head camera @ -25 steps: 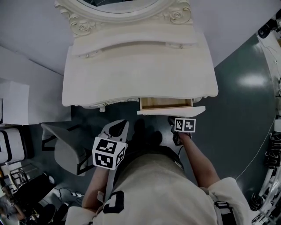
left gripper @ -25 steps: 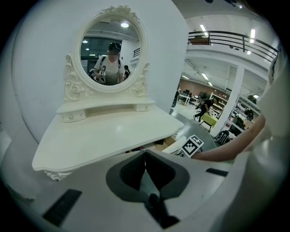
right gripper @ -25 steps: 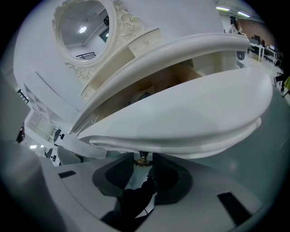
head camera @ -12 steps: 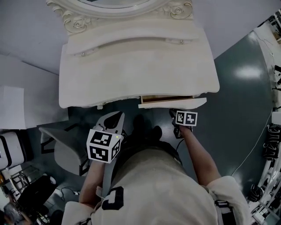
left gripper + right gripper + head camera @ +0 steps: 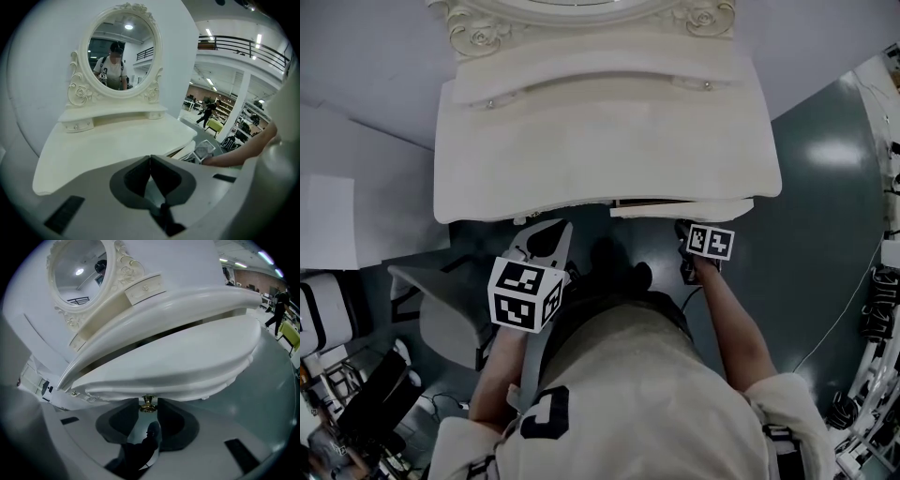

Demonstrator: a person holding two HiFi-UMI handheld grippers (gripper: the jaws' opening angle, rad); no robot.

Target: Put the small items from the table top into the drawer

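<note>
Right gripper [image 5: 148, 401] on vanity drawer knob [image 5: 148, 405]

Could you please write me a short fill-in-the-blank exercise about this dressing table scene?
The right gripper grips the drawer by its brass ____. The left gripper has its jaws ____, with nothing between them. The drawer under the table top is almost fully ____.
Missing words: knob; shut; closed.
</note>
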